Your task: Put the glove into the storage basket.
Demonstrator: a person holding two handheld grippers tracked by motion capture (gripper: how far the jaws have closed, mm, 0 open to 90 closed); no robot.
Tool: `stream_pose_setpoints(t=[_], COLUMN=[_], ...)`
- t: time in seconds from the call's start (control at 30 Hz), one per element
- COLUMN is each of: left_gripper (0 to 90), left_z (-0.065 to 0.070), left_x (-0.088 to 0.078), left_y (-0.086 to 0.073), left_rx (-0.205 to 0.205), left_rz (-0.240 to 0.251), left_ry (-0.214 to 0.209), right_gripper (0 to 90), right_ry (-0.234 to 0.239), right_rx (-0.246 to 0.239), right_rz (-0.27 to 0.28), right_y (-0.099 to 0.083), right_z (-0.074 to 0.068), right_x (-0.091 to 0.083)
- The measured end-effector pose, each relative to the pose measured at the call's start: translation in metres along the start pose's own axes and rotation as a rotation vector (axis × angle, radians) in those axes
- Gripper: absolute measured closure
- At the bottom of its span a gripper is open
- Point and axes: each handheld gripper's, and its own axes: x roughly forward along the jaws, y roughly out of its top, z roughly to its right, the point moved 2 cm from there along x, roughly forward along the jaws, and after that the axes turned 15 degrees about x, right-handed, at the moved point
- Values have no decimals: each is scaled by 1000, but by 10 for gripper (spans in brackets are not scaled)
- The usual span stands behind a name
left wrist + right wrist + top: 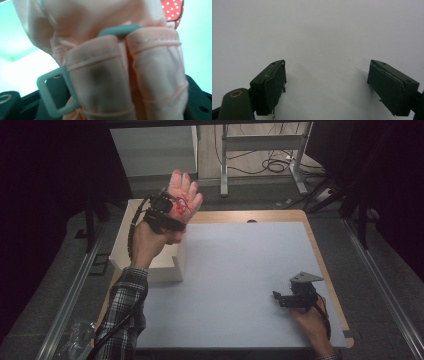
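A pink fabric item with a red patch is held up in the air over the table's far left corner. My left gripper is shut on it and points up and away. In the left gripper view the pink fabric shows stitched straps, a grey-green plastic buckle and a red patch with white dots; the fabric hides most of the jaws of the left gripper. My right gripper lies low on the mat at the front right. It is open, and the right gripper has only bare mat between its fingers.
A white open box stands at the table's left side, under my raised left forearm. A pale blue-grey mat covers most of the wooden table. Metal rails run along both sides, and table legs and cables stand beyond the far edge.
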Motion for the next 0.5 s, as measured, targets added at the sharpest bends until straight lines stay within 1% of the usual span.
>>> stream_pose_setpoints(t=[0.07, 0.23, 0.27, 0.3, 0.37, 0.5], left_gripper=[438, 435, 433, 432, 430, 429], left_z=[-7, -24, -30, -30, -35, -42], left_x=[0, 2, 4, 4, 7, 18], left_y=[-6, -23, -29, -29, -35, -45], left_rx=[-27, -80, -95, -95, -112, -136], left_rz=[-2, -13, -17, -17, -18, -28], left_ry=[14, 40, 50, 50, 56, 70], right_gripper=[156, 156, 155, 155, 156, 156], right_ry=[1, 1, 0, 0, 0, -1], right_rx=[1, 0, -1, -1, -1, 0], right_rz=[-1, 0, 1, 1, 1, 1], right_y=[0, 0, 0, 0, 0, 0], right_z=[0, 0, 0, 0, 0, 0], right_x=[0, 0, 0, 0, 0, 0])
